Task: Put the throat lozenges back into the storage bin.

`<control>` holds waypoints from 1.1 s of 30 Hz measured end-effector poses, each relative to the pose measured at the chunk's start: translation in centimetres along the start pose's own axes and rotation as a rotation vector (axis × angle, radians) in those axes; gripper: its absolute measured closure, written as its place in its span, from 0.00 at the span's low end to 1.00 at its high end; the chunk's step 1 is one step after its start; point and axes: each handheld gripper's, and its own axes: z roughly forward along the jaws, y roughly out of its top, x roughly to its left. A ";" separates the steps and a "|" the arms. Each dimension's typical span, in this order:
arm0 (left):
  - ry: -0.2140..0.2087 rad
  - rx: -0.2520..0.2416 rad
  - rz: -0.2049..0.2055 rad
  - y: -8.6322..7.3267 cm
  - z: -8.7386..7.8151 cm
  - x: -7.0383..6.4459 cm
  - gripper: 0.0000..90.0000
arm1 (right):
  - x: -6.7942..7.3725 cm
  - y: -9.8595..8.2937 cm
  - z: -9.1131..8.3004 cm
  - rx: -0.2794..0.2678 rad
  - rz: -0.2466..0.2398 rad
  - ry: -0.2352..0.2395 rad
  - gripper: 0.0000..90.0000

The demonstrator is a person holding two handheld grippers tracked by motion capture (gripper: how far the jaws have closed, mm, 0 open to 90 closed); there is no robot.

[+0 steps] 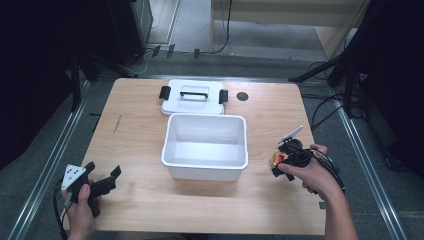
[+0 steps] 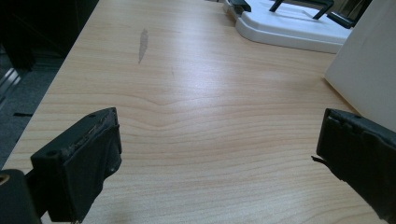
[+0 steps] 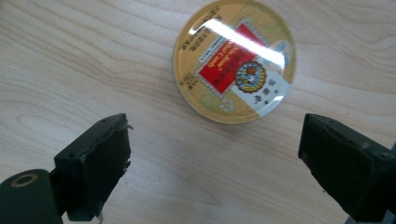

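Right hand-held gripper [image 3: 215, 154] gapes above round tin [image 3: 235, 60]; pale wooden table [image 3: 70, 60] beneath.

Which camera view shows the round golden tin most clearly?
The right gripper view: the round tin lies flat on the table, its red label sharp, just beyond the open jaws. In the high view, the tin is a small spot mostly hidden by the right gripper.

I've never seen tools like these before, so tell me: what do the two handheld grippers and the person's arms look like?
Each hand holds a black two-jaw tool. The left gripper carries a pale grey three-cornered plate with dark dots, and a dark cable trails from it. Its jaws end in blocky black pads with worn, frayed edges. The right gripper has a similar plate and black cables. Both forearms are bare, with no sleeves in sight.
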 end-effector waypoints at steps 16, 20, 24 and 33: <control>0.001 0.003 0.000 0.0 0.0 0.0 0.00 | 0.1 2.9 0.7 0.057 0.049 -0.007 0.06; 0.002 0.003 0.000 0.0 0.0 0.0 0.00 | 0.0 3.5 0.6 0.047 0.051 0.010 0.11; 0.002 0.003 0.000 0.0 0.0 0.0 0.00 | -0.1 4.0 1.0 0.062 0.072 0.001 0.11; 0.001 0.003 0.001 0.0 0.0 0.0 0.00 | -0.7 4.7 2.1 0.106 0.123 -0.023 0.10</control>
